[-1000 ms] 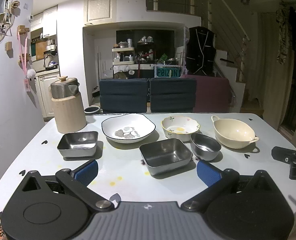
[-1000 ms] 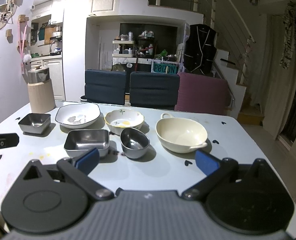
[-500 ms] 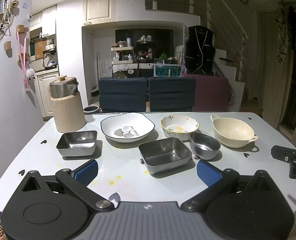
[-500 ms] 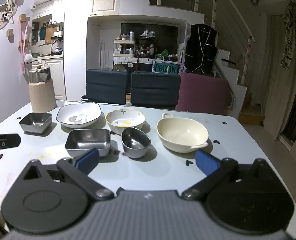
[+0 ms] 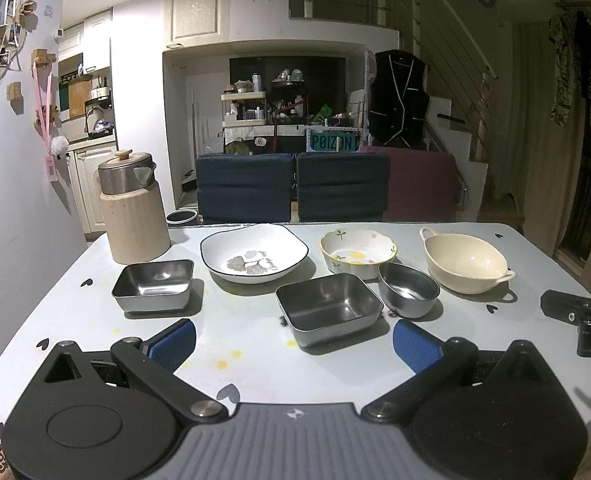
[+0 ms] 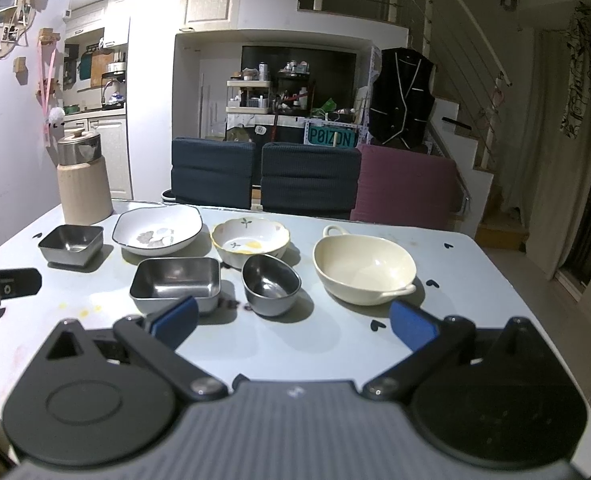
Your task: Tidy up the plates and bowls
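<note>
Blue pads tip both tools: the left gripper (image 5: 294, 340) hangs low over the near part of the pale table (image 5: 251, 344) with its fingers spread wide and nothing between them, and the right gripper (image 6: 294, 318) sits the same way, jaws apart and empty, level and pointing across the table. Bare tabletop runs between each tool and the dishes, and the right-hand side of the table beyond the cream bowl lies open out to its rounded edge. Nearest the left gripper stands a large square steel dish (image 5: 329, 307), with a small oval steel bowl (image 5: 408, 289) just beside it on the right. A smaller square steel dish (image 5: 154, 284) sits well apart to the left. Behind these come a white plate with a dark rim (image 5: 254, 252), a scalloped flowered bowl (image 5: 358, 252) and a cream two-handled bowl (image 5: 465, 266), in a row left to right. A tan ribbed jug with a steel lid (image 5: 133, 208) stands at the far left corner. Past the far edge, two dark blue chair backs (image 5: 291, 188) and a purple one (image 5: 419, 186) close off that side.
</note>
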`<act>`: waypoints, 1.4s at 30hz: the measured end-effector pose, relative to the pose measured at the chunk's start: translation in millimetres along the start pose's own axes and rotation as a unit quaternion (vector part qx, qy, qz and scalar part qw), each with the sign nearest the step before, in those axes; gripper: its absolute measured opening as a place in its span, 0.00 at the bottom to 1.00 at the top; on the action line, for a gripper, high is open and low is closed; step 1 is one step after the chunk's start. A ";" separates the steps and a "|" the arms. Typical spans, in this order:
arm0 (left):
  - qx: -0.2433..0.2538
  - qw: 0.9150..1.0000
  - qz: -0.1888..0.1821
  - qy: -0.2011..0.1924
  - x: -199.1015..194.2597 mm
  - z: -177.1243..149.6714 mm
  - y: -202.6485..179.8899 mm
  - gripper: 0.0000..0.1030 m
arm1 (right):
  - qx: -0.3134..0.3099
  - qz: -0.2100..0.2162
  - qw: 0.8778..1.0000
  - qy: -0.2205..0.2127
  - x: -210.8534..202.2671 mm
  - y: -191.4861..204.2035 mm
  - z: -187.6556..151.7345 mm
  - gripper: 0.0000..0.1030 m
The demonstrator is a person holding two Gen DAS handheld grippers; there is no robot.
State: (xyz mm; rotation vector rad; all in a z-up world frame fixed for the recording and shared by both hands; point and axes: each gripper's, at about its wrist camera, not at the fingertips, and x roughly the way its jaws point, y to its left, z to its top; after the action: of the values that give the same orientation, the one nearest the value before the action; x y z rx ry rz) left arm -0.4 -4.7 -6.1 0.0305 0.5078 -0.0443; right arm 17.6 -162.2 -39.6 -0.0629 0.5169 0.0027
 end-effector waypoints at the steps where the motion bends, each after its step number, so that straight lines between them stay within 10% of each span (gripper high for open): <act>1: 0.000 1.000 0.000 0.000 -0.2 -0.5 -0.6 1.00 | 0.000 0.000 1.000 0.000 0.0 -0.5 -0.1 1.00; 42: -0.056 0.995 0.075 0.019 57.2 41.5 45.0 1.00 | -0.015 0.065 0.995 -0.072 64.2 24.7 63.8 1.00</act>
State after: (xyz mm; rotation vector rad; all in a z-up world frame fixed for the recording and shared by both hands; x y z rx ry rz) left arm 72.0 36.5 3.1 -0.0406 0.5444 0.1313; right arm 104.4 -134.5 -17.4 -0.0586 0.3756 0.1414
